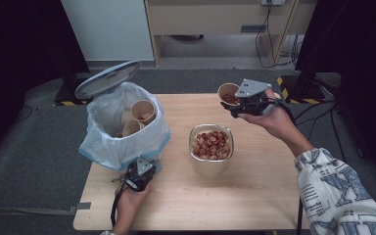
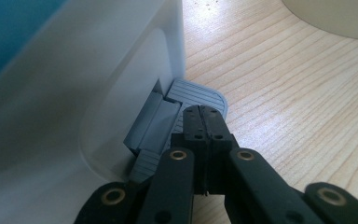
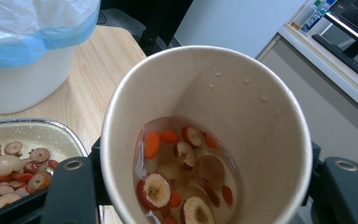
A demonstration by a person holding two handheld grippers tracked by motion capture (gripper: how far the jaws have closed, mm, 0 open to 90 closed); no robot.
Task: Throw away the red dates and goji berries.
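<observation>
Our right gripper (image 1: 236, 104) holds a paper cup (image 3: 200, 135) of sliced fruit above the desk (image 1: 254, 196), fingers clamped on its sides, beyond the metal bowl (image 1: 211, 155). Our left gripper (image 2: 204, 122), fingers together, presses the bin's pedal (image 2: 200, 95).

cup (image 3: 242, 107) tan | fruit slices (image 3: 177, 172) red-orange | bin liner (image 1: 103, 142) pale blue | table (image 1: 254, 196) light wood

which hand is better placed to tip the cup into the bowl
Right: the right gripper is shut on the cup, raised beside the bowl. The left gripper is shut, pressing the bin pedal.
</observation>
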